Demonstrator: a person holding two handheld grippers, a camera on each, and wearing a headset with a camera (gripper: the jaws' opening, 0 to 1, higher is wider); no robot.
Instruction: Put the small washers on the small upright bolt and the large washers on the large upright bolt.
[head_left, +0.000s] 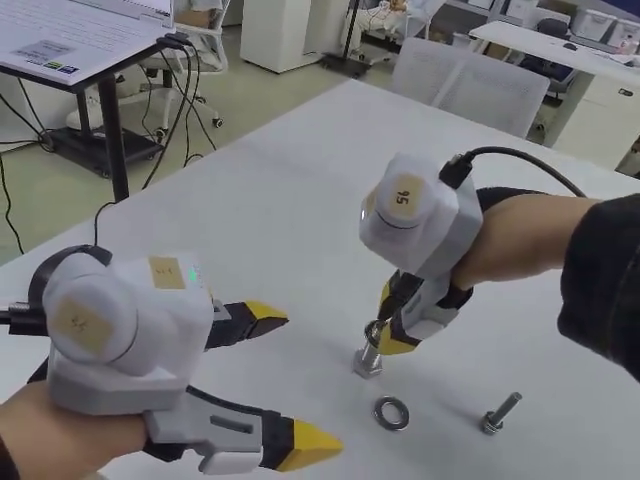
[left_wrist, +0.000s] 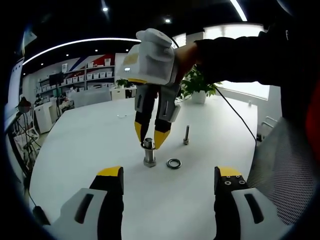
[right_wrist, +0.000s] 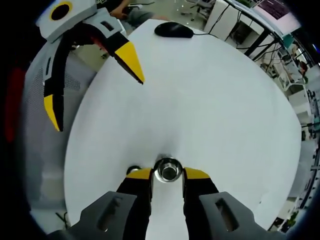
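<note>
A large bolt (head_left: 367, 360) (left_wrist: 149, 157) stands head down on the white table (head_left: 250, 220). My right gripper (head_left: 383, 335) (right_wrist: 167, 172) hangs straight above it, shut on a large washer (right_wrist: 159, 171) that sits level at the bolt's top. A second washer (head_left: 391, 412) (left_wrist: 173, 163) lies flat just to the right of the bolt. A smaller bolt (head_left: 500, 412) (left_wrist: 186, 135) lies on its side farther right. My left gripper (head_left: 290, 378) (left_wrist: 170, 175) is open and holds nothing, low at the near left, pointing at the bolt.
A laptop on a black stand (head_left: 70, 40) with hanging cables is at the far left beyond the table. A mesh chair (head_left: 470, 80) stands behind the far edge. A computer mouse (right_wrist: 173, 30) rests on the table away from the bolts.
</note>
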